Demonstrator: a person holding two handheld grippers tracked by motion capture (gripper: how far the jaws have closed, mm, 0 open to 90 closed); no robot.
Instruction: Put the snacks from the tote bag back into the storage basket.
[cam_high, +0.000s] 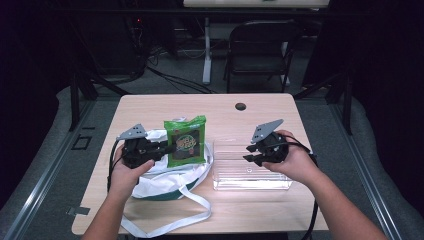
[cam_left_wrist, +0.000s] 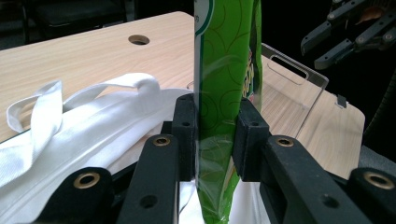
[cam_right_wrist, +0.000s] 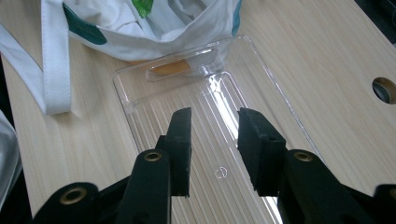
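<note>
While my left hand-held gripper (cam_left_wrist: 214, 140) pinches the green snack packet (cam_high: 185, 141) above the white bag (cam_high: 165, 180), my right hand-held gripper (cam_right_wrist: 215, 149) hangs spread over the clear tray (cam_right_wrist: 140, 100) on the desk (cam_high: 250, 205).

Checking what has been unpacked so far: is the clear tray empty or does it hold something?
Empty. The clear tray shows only its ribbed bottom under the open right claw; the green snack packet is held over the white bag.
</note>
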